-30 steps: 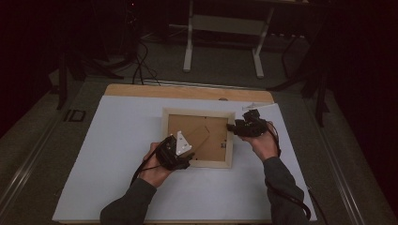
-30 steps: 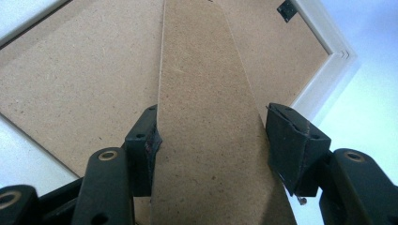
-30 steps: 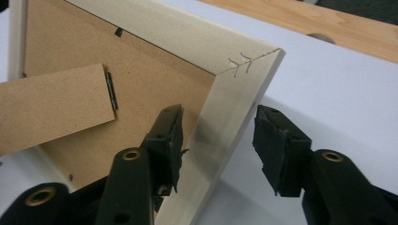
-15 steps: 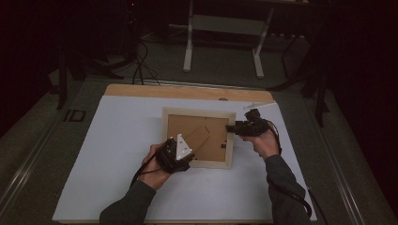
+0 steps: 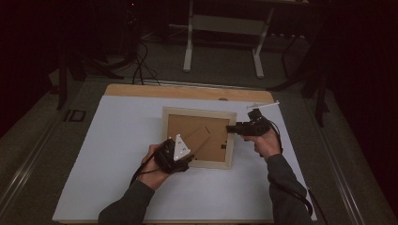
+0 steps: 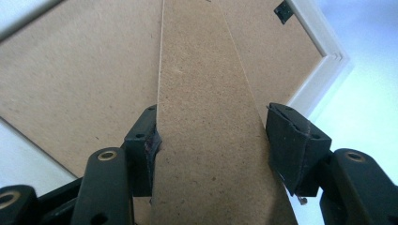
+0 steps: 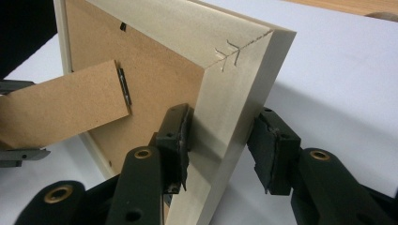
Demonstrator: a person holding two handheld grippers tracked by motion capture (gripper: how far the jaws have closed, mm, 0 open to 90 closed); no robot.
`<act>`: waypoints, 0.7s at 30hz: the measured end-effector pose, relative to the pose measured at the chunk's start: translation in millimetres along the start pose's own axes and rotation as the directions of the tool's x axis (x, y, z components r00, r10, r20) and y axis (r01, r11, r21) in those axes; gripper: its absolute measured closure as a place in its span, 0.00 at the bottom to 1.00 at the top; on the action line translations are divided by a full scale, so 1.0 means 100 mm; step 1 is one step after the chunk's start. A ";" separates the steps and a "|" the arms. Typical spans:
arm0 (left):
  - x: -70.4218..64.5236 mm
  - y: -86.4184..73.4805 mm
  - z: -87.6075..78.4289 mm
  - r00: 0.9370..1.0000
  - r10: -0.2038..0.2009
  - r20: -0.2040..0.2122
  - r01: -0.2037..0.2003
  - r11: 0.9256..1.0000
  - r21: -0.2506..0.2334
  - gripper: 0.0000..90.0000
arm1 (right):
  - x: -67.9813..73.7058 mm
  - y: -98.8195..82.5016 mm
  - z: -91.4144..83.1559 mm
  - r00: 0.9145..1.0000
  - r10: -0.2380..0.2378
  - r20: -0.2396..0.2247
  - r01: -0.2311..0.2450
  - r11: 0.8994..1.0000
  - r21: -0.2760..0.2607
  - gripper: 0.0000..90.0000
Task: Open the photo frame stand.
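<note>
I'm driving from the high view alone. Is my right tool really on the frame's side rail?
Observer: Yes. The right gripper view shows the right tool straddling the side rail of the frame near a corner. Its jaws have just been closing, and both pads look to touch the wood.
Operator: What about the left tool?
Observer: The left tool has the stand between its jaws, gripped across its two long edges.
Operator: Is the stand off the back?
Observer: Yes. In the right gripper view it angles away from the backing, joined to it by a small metal hinge.
</note>
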State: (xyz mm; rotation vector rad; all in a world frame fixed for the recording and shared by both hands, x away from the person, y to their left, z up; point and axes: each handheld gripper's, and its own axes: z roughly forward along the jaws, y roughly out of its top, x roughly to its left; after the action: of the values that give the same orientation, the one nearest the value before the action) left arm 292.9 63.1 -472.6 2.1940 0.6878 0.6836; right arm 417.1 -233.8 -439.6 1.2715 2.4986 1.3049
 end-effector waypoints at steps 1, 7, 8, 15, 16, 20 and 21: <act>0.01 0.00 0.00 1.000 -0.011 0.009 0.011 1.000 0.004 0.46 | 0.00 0.00 0.00 1.000 0.000 0.000 0.000 1.000 0.000 0.65; 0.22 -0.04 0.02 0.973 -0.152 0.175 0.149 0.988 0.034 0.42 | 0.01 -0.01 0.00 1.000 0.001 0.004 -0.001 1.000 -0.008 0.65; 0.25 -0.04 0.02 0.967 -0.172 0.190 0.169 0.985 0.030 0.42 | 0.01 -0.01 0.00 1.000 0.001 0.006 -0.001 1.000 -0.009 0.65; 0.48 -0.08 0.08 0.885 -0.316 0.342 0.295 0.949 0.113 0.45 | 0.01 -0.01 0.00 1.000 0.000 0.014 0.000 1.000 -0.010 0.65; 0.50 -0.08 0.10 0.877 -0.327 0.351 0.301 0.945 0.130 0.47 | 0.02 -0.01 0.00 1.000 0.000 0.015 0.000 1.000 -0.010 0.65; 0.51 -0.09 0.16 0.863 -0.342 0.373 0.290 0.938 0.190 0.53 | 0.02 -0.02 0.00 1.000 -0.004 0.016 0.004 1.000 -0.014 0.65; 0.50 -0.09 0.17 0.870 -0.331 0.365 0.275 0.941 0.199 0.55 | 0.02 -0.02 0.00 1.000 -0.005 0.016 0.005 1.000 -0.014 0.65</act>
State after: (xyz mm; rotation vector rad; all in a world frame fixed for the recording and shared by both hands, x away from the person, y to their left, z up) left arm 337.6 93.0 -476.5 2.1876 0.8599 0.0237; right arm 414.4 -233.1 -439.8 1.2673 2.4755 1.3039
